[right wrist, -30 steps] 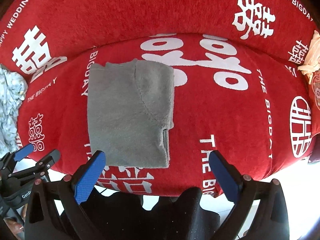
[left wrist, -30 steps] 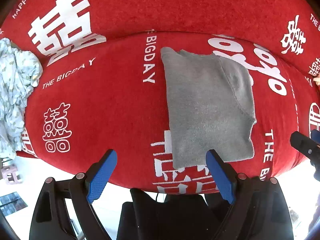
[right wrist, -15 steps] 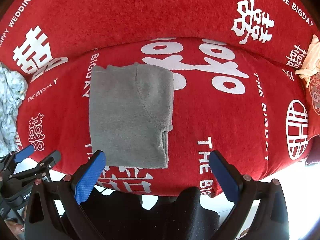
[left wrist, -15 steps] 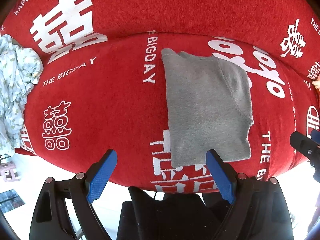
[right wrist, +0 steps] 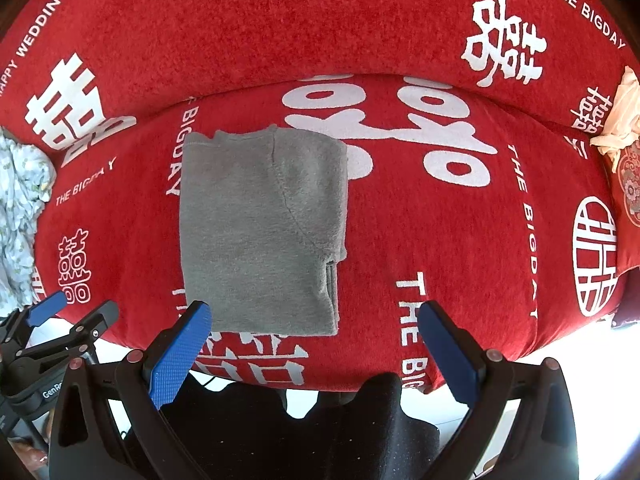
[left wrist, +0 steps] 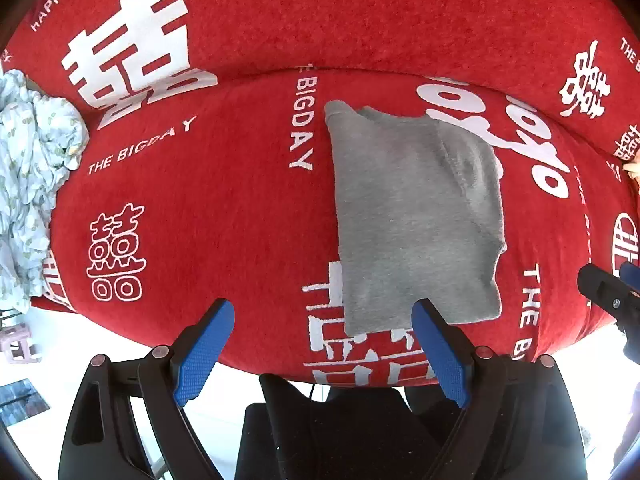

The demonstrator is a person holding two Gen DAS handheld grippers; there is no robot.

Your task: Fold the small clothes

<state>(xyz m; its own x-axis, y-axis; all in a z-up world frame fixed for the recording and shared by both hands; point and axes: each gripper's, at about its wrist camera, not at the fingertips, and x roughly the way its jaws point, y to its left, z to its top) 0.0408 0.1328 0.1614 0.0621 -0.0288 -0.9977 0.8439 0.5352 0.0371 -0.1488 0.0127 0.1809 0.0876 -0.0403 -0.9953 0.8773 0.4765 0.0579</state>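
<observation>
A folded grey garment (right wrist: 256, 232) lies left of centre on the red cover (right wrist: 440, 220), the right gripper (right wrist: 312, 344) spread wide at the bottom.

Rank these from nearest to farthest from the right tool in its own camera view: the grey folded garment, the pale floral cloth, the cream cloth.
1. Grey folded garment: just ahead, touching the left fingertip in view.
2. Pale floral cloth: far left edge.
3. Cream cloth: upper right, against the backrest.

One grey garment (left wrist: 416, 216), two tongs (left wrist: 320, 344) (right wrist: 312, 348).
</observation>
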